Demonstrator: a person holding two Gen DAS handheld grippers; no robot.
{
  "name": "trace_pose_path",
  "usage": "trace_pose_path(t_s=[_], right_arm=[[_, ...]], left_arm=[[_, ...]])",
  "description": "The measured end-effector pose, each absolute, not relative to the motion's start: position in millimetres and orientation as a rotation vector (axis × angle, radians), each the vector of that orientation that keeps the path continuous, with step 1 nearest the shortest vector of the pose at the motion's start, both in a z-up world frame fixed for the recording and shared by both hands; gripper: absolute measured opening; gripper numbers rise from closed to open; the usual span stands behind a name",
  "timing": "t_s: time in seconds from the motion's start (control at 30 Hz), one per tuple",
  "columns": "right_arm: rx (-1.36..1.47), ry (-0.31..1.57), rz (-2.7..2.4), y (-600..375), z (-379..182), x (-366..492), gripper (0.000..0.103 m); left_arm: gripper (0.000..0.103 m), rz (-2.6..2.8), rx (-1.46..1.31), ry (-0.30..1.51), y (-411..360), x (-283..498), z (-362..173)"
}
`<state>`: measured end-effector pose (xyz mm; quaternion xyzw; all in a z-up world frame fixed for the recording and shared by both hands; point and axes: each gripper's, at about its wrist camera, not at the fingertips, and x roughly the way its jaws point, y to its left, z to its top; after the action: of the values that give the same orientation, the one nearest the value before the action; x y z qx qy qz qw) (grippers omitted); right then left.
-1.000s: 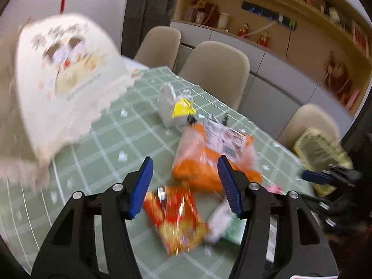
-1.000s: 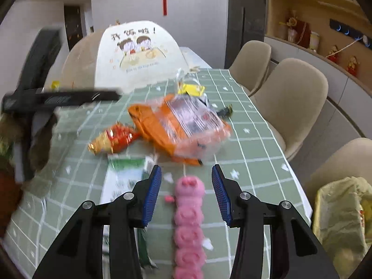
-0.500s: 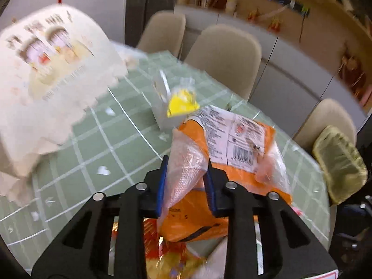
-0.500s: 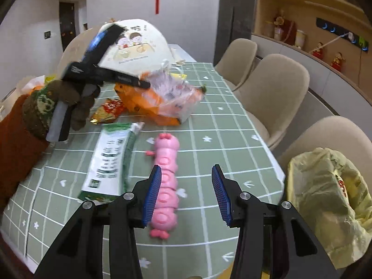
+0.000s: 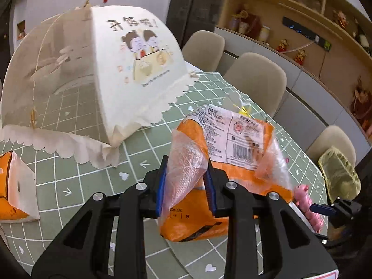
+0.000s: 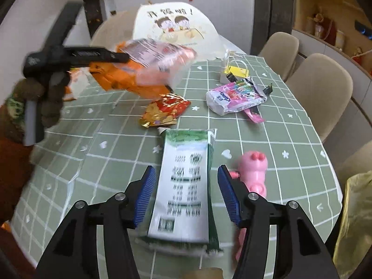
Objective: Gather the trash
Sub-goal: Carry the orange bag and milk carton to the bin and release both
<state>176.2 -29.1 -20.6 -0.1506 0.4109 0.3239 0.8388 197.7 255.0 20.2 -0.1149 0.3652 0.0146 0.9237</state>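
My left gripper [image 5: 186,179] is shut on a clear corner of the orange snack bag [image 5: 232,139], which hangs above the green checked table [image 5: 69,186]. The right wrist view shows that bag [image 6: 144,69] lifted at the upper left, with a gloved hand holding the left gripper [image 6: 125,57]. My right gripper [image 6: 186,186] hovers over a green-and-white packet [image 6: 183,200] lying flat. Its jaws are opening and the packet lies between them, untouched. A red-gold wrapper [image 6: 165,111] and a pink-white wrapper [image 6: 234,97] lie further back.
A pink pig toy [image 6: 253,169] lies right of the packet. A domed mesh food cover [image 5: 104,69] fills the far left of the table. A yellow-green bag [image 6: 355,220] hangs off the table's right edge. Beige chairs [image 6: 320,88] line the right side. A clear bag with a yellow tag [image 6: 232,69] stands at the back.
My left gripper closed on the orange bag and lifted it away to the left. My right gripper shifted from over the pink toy to over the green-and-white packet, its jaws wider.
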Motion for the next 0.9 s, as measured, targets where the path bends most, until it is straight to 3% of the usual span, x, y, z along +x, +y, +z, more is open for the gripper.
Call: trace_pose_path(t_s=[0.57,0.9], right_arm=[[-0.285,1.076,0.743,12,-38,192,0.054],[-0.394,0.953,0.701,9,-22,186,0.050]], left_arm=[[0.028,0.040,-0.295,0.770,276,199,19],[0.029,0.022,-0.241,0.777,262,199,18]])
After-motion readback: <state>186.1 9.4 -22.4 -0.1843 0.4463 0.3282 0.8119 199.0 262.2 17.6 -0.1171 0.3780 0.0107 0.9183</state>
